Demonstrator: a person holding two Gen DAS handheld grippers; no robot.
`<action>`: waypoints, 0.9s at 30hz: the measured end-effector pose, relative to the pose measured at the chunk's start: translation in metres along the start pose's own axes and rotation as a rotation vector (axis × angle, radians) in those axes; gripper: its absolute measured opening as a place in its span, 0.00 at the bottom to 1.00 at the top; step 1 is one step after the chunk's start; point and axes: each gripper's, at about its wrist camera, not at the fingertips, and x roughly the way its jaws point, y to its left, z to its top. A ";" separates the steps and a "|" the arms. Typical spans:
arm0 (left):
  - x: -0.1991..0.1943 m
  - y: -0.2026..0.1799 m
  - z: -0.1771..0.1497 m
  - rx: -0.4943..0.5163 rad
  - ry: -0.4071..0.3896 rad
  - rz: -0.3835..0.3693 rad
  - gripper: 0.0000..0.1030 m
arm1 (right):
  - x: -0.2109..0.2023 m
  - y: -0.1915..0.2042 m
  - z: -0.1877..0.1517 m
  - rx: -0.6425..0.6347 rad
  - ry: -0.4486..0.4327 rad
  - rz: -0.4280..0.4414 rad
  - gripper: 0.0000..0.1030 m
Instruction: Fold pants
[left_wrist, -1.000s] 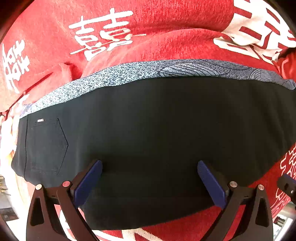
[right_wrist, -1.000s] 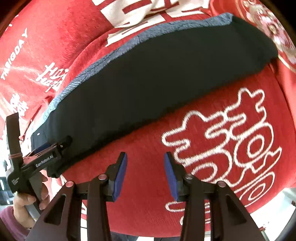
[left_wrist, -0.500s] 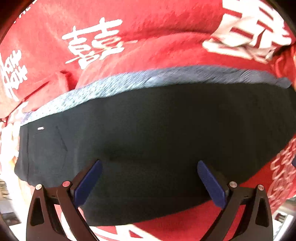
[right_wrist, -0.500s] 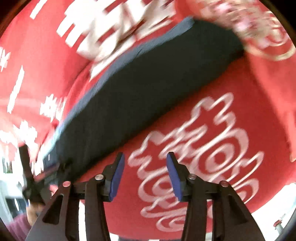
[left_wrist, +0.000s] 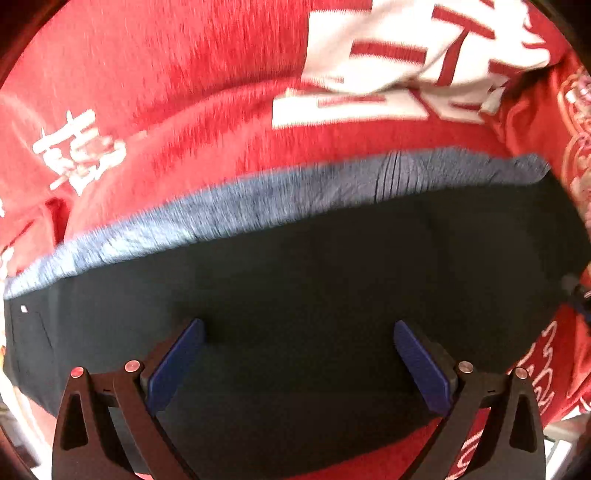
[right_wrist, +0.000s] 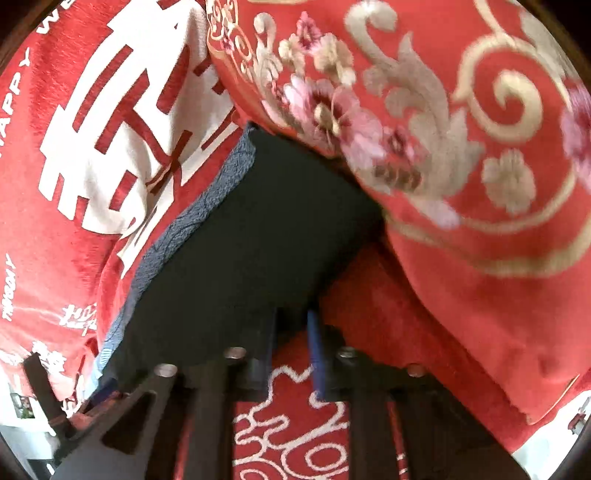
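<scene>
While left view shows pants (left_wrist: 295, 295) only — right adds floral cushion (right_wrist: 461, 147).

Folded pants on a bedspread, a gripper at each end

The pants (left_wrist: 332, 295) lie flat on the bedspread (left_wrist: 184, 92), with a patterned inner strip (left_wrist: 258, 199) along their far edge. The left gripper (left_wrist: 299, 362) stands over their near part, fingers spread wide apart. The right gripper (right_wrist: 291, 343) is at the pants' near edge, jaws closing. A flowered quilt (right_wrist: 480, 147) overlaps the pants' far right corner.
</scene>
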 end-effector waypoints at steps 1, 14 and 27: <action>-0.001 0.002 -0.002 -0.015 -0.017 -0.005 1.00 | -0.006 0.002 0.003 -0.013 -0.017 0.016 0.10; 0.001 -0.001 -0.004 -0.014 -0.005 0.008 1.00 | -0.010 -0.017 0.002 -0.032 0.035 -0.043 0.27; 0.003 0.000 -0.004 -0.026 0.002 0.014 1.00 | -0.008 0.051 -0.016 -0.282 0.085 0.044 0.33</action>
